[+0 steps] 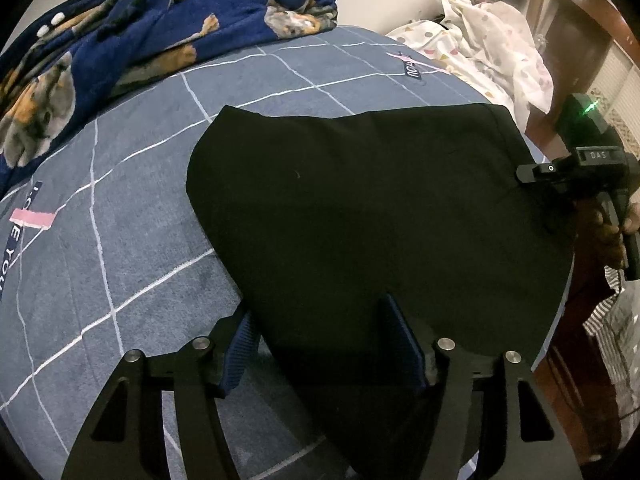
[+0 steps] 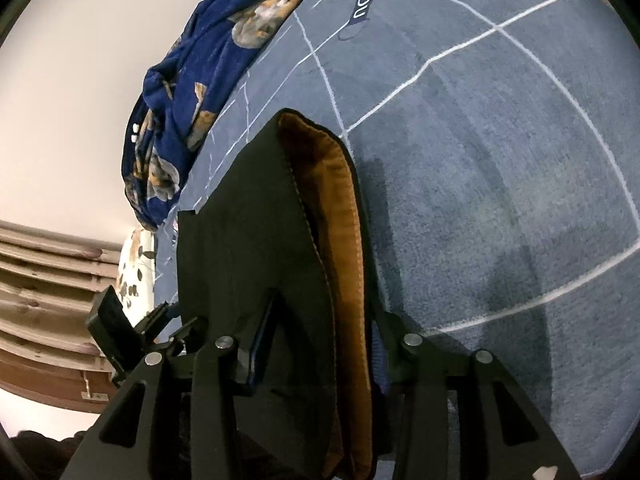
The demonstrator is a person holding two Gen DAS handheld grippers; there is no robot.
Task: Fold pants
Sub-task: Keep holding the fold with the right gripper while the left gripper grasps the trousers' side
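Observation:
The black pants [image 1: 360, 208] lie folded on the bed. My left gripper [image 1: 324, 340] stands open over their near edge. Its left finger [image 1: 240, 344] rests on the bed cover just outside the cloth, and its right finger [image 1: 402, 344] sits on top of the cloth. At the pants' right edge, a hand holds my right gripper [image 1: 528, 172]. In the right wrist view the right gripper [image 2: 320, 348] is shut on a thick fold of the pants [image 2: 248, 220], whose orange-brown lining [image 2: 344, 240] shows. The left gripper [image 2: 116, 332] appears at the lower left there.
The bed cover [image 1: 120, 220] is grey-blue with white grid lines. A dark blue dog-print blanket [image 1: 160, 28] is heaped at the far side. White spotted bedding [image 1: 492, 40] lies at the far right, by the wooden bed frame [image 1: 580, 52]. Striped cloth [image 1: 612, 320] hangs past the right edge.

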